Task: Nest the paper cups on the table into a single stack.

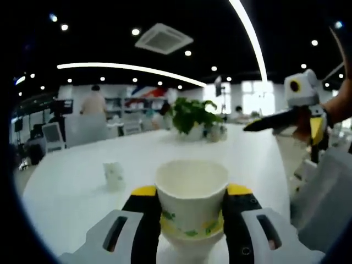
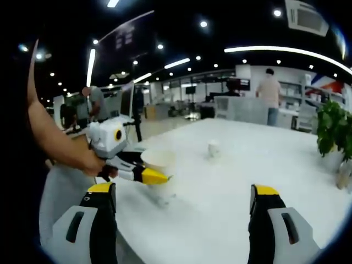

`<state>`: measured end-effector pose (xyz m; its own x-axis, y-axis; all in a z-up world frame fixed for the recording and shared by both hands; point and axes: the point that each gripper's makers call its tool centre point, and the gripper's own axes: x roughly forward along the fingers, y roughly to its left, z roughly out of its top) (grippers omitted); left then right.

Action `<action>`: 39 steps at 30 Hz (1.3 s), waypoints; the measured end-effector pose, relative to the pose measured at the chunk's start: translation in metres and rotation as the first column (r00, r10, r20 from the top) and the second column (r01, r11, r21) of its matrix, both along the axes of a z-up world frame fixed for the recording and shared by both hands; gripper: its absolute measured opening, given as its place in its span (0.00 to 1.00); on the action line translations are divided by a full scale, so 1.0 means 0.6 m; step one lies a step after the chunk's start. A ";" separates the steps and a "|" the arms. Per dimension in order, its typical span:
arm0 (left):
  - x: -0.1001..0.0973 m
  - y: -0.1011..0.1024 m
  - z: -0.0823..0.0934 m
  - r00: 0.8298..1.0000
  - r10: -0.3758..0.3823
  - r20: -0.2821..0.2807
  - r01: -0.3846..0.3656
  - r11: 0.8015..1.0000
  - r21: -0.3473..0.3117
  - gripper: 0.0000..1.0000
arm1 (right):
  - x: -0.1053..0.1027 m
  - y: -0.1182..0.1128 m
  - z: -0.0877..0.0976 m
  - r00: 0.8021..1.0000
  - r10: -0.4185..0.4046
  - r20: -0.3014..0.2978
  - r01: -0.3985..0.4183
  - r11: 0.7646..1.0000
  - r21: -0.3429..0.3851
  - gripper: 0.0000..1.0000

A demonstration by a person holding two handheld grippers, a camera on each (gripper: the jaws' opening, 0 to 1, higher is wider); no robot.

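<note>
Where jaws hide its sides, cup [image 1: 191,198] in left gripper [image 1: 191,220].

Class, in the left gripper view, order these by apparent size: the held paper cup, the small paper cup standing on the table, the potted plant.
1. White held paper cup, nearest the camera
2. Green potted plant
3. Small white paper cup

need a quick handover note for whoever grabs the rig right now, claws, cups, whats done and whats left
Left claw: shut on a paper cup, which sits upright in what looks like a second cup.
Right claw: open, holding nothing, above the white table.
Small cup: standing alone further out on the table, untouched.
Done: apparently one nesting, held in the left claw.
Left: fetch the small cup, probably with the right claw, and nest it with the held cups.
</note>
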<state>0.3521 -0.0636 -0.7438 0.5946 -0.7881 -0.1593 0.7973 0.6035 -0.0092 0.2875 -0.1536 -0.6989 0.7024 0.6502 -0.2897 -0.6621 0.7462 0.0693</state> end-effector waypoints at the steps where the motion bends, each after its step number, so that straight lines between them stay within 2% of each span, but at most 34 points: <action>1: 0.000 0.000 -0.001 1.000 0.000 0.002 0.000 1.000 0.007 0.43 | 0.000 0.000 -0.001 1.000 0.001 -0.001 -0.001 1.000 -0.001 1.00; 4: 0.001 0.000 -0.001 1.000 0.000 0.005 0.000 1.000 0.018 0.45 | 0.000 0.003 -0.002 1.000 0.005 -0.001 -0.005 1.000 0.000 1.00; 7: 0.011 0.009 -0.004 0.999 0.039 -0.010 -0.039 0.999 0.019 0.53 | 0.002 0.004 0.000 1.000 0.007 0.002 -0.007 1.000 0.002 1.00; 12: 0.018 0.014 -0.005 0.998 0.053 -0.030 -0.052 0.998 0.018 0.73 | 0.006 0.006 0.003 1.000 0.011 0.006 -0.011 1.000 0.003 1.00; 14: 0.019 0.015 0.004 0.998 0.055 -0.036 -0.055 0.998 0.004 0.85 | 0.008 0.006 0.005 1.000 0.013 0.008 -0.013 1.000 0.003 1.00; 16: 0.023 0.018 0.016 0.997 0.060 -0.043 -0.061 0.998 -0.024 0.93 | 0.011 0.006 0.007 1.000 0.012 0.011 -0.012 1.000 0.004 1.00; 19: 0.027 0.027 0.041 0.997 0.059 -0.044 -0.061 0.996 -0.059 0.97 | 0.014 0.006 0.009 1.000 0.012 0.014 -0.012 1.000 0.007 1.00; 21: 0.032 0.037 0.049 0.996 0.074 -0.047 -0.077 0.995 -0.058 0.99 | 0.017 0.006 0.010 1.000 0.012 0.016 -0.012 1.000 0.006 1.00; 24: 0.037 0.060 0.058 0.994 0.090 -0.066 -0.093 0.995 -0.038 0.99 | 0.023 0.005 0.015 1.000 0.007 0.024 -0.008 1.000 0.010 1.00; 34: 0.036 0.146 0.094 0.990 0.134 -0.055 -0.134 0.991 0.003 0.99 | 0.045 -0.014 0.024 0.999 -0.017 0.042 0.016 1.000 0.009 1.00; 39: 0.025 0.187 0.092 0.986 0.156 -0.051 -0.154 0.987 0.037 0.99 | 0.052 -0.023 0.023 0.998 -0.030 0.046 0.030 1.000 0.006 1.00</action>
<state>0.3670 0.0483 -0.6886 0.6992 -0.6808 -0.2183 0.6929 0.7205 -0.0275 0.3189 -0.1672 -0.6854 0.7341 0.6303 -0.2527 -0.6422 0.7653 0.0431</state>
